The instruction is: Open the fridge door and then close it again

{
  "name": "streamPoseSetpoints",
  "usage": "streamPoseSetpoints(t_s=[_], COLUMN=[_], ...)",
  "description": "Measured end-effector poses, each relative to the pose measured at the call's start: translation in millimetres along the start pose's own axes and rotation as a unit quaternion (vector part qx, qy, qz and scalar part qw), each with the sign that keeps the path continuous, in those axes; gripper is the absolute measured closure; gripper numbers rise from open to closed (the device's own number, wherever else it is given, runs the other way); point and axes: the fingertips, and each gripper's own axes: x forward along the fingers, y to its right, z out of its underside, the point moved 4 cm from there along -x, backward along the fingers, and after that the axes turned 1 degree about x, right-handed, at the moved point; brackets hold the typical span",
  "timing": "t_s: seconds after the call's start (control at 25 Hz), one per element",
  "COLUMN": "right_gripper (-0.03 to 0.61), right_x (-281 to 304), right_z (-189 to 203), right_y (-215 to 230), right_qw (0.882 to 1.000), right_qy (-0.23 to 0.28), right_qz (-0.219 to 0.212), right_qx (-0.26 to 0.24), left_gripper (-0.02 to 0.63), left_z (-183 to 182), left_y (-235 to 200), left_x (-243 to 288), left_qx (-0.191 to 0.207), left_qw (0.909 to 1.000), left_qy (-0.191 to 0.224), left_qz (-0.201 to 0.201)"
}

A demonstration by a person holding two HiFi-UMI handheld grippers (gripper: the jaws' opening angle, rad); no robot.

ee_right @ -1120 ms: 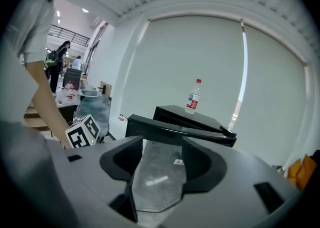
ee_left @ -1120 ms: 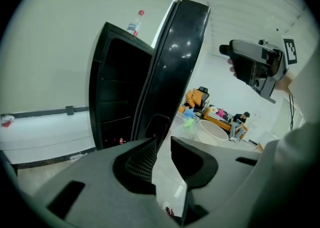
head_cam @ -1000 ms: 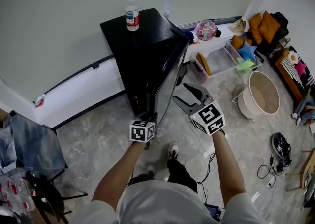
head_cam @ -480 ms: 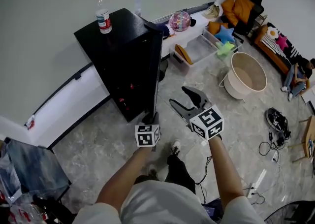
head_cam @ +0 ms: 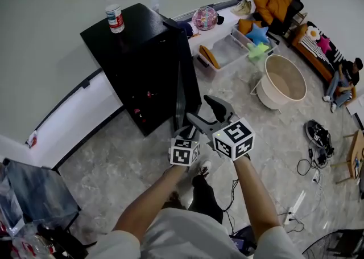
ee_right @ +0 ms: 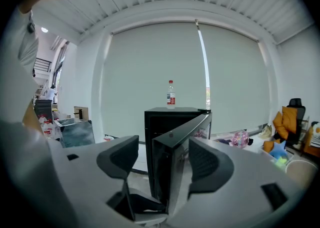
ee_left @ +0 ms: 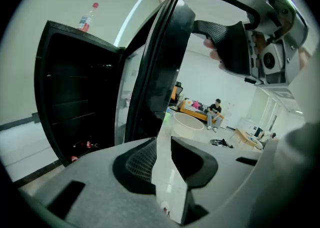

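Note:
A black fridge stands by the wall with a water bottle on top. Its door hangs wide open, free edge toward me. My left gripper is shut on the door's lower free edge, which runs between its pads. My right gripper sits just right of it, jaws opening. In the right gripper view the door's edge stands between the right gripper's jaws, and the pads do not press on it.
A beige round tub and a clear bin of toys sit on the floor right of the fridge. Cables and shoes lie further right. A person sits on a sofa at the far right. A dark chair stands lower left.
The fridge door has swung further open, and my left gripper has gone rightward with its edge. My right gripper's jaws have spread wider and now straddle the door's edge.

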Motion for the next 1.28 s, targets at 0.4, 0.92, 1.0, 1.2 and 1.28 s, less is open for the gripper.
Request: streamPoseSetpoints(t_s=[0.4, 0.92, 1.0, 1.2, 1.28], right_gripper=[0.319, 0.357, 0.357, 0.357, 0.357], right_x=[-9, -12, -12, -15, -18], right_z=[22, 26, 25, 26, 28], right_y=[36, 40, 42, 46, 50], right_qw=[0.998, 0.999, 0.999, 0.999, 0.998], right_qy=[-0.02, -0.011, -0.01, -0.002, 0.001], right_qz=[0.06, 0.041, 0.039, 0.052, 0.059], right_qx=[0.01, 0.007, 0.005, -0.008, -0.007], left_gripper=[0.546, 0.546, 0.545, 0.545, 0.545], left_z=[10, -2, -11, -34, -43], left_y=[33, -8, -20, -44, -54], left_x=[13, -23, -29, -44, -48], left_qx=[0.063, 0.102, 0.109, 0.126, 0.12], left_qw=[0.9956, 0.9937, 0.9933, 0.9914, 0.9919], left_qy=[-0.02, 0.005, 0.014, 0.034, 0.042], left_qz=[0.066, 0.045, 0.035, 0.011, 0.0])
